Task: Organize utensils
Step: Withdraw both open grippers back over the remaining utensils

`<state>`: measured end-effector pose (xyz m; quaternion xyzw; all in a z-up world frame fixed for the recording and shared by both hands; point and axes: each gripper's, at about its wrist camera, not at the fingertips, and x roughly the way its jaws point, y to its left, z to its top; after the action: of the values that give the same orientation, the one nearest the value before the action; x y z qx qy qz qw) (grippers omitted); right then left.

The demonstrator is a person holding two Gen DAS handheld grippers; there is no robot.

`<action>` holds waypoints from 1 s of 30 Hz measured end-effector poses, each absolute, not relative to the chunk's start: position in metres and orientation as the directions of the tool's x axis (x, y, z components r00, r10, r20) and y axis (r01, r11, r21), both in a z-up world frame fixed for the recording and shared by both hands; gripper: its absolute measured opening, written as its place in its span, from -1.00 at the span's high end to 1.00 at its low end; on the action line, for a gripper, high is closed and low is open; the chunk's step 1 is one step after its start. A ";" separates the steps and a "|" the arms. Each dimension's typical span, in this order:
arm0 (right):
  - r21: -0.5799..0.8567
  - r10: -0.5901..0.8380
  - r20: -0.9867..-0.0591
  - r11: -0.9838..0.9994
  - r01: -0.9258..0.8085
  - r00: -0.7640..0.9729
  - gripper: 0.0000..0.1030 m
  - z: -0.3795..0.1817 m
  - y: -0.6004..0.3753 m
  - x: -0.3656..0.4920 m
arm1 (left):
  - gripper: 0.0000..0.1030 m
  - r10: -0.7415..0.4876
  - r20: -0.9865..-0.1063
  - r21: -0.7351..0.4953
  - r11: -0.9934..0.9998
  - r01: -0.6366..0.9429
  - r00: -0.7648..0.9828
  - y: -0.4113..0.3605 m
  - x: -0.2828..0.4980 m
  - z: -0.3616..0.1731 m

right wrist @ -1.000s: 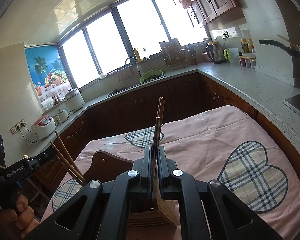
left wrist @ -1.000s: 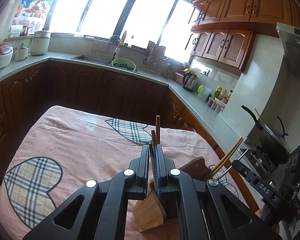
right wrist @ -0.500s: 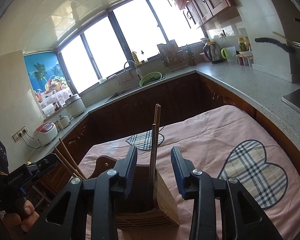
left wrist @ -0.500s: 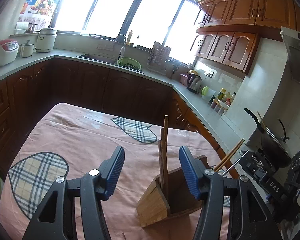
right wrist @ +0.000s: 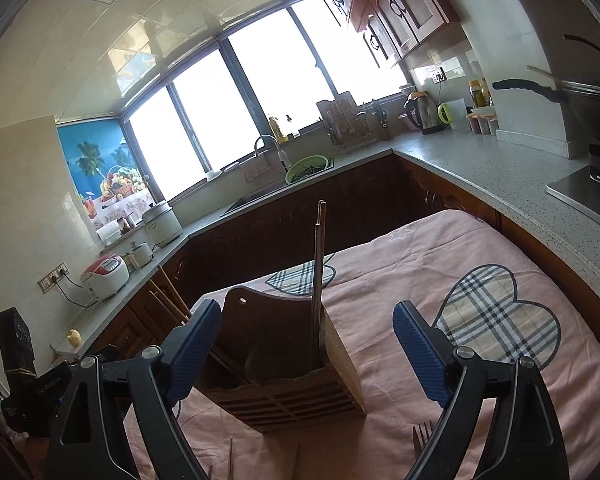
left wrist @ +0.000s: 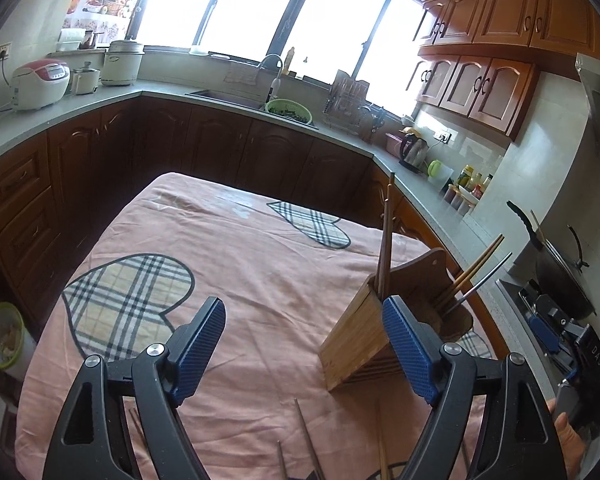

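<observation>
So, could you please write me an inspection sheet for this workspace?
Surface: pink cloth with plaid hearts covers the table.
Job's things: wooden utensil holder stands upright; chopsticks stand in one compartment, more chopsticks and a metal handle in another; loose chopsticks and a fork lie at the near edge.
Clutter: nothing seen on the cloth.
Grippers: left gripper and right gripper have just been opening; both empty.
Cables: rice cooker cord to a wall socket.
Surroundings: kitchen counters, sink, windows.

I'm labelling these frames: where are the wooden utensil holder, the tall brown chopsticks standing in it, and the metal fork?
Wooden utensil holder (right wrist: 342, 364), right wrist view, bamboo side wall.
Tall brown chopsticks (right wrist: 319, 264), right wrist view, mid-shaft.
Metal fork (right wrist: 423, 432), right wrist view, tines.
</observation>
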<state>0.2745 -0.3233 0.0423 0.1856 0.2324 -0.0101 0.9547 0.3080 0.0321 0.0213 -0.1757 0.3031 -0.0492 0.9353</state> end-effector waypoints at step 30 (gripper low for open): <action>0.317 0.069 -0.629 0.932 0.175 0.774 -0.73 -0.029 -0.299 0.176 | -0.56 -0.194 -0.712 -0.342 0.935 -0.092 0.675 0.042 0.229 -0.017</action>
<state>0.1763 -0.2993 -0.0293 0.1817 0.3348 -0.0287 0.9242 0.2291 0.0422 -0.0172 -0.1777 0.4021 -0.0286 0.8977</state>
